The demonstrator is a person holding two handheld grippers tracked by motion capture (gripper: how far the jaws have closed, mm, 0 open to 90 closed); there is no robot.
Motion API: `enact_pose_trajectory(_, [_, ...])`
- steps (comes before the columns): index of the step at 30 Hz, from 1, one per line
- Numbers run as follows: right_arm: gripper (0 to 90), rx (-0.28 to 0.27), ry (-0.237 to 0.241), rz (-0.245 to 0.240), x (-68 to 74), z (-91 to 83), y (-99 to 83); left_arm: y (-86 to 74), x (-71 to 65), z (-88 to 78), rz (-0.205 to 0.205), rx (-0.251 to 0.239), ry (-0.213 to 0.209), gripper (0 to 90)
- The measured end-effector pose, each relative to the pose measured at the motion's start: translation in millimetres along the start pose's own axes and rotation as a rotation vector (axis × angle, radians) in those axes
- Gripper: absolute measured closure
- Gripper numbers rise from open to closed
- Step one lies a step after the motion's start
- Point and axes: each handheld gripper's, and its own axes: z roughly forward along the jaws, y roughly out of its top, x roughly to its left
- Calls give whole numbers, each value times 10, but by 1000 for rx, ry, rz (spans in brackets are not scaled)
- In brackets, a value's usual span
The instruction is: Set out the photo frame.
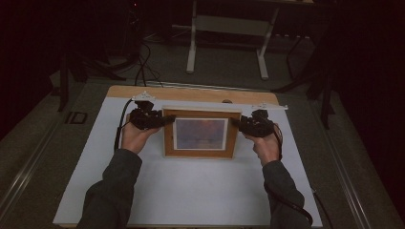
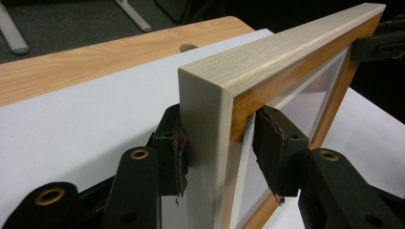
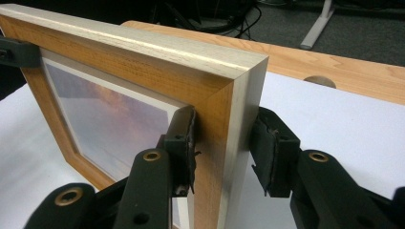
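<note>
A wooden picture frame point(image 1: 200, 153) with a white mat and a hazy orange-blue picture stands upright over the white mat, facing the person. My left gripper point(image 1: 168, 119) clamps its left side near the top corner. In the left gripper view the gripper point(image 2: 219, 148) has one pad on the frame's point(image 2: 277, 47) pale back edge and the other on its front. My right gripper point(image 1: 235, 121) clamps the right side the same way. In the right gripper view the gripper point(image 3: 222, 148) pinches the frame point(image 3: 143, 52) front and back.
A white sheet point(image 1: 191, 191) covers most of the wooden table point(image 1: 191, 93), which has a small hole point(image 1: 227, 101) near its far edge. Beyond the table stand white desk legs point(image 1: 191, 47), and cables point(image 1: 143, 67) lie on the dark floor.
</note>
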Motion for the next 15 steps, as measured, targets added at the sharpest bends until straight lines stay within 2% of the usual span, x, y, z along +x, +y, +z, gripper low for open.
enact_pose_trajectory(8, [620, 16, 5, 2, 33, 0, 11, -7, 47, -30, -38, 16, -31, 588])
enact_pose_trajectory(15, [621, 29, 3, 7, 47, -3, 23, -6, 64, -47, -55, 31, -46, 595])
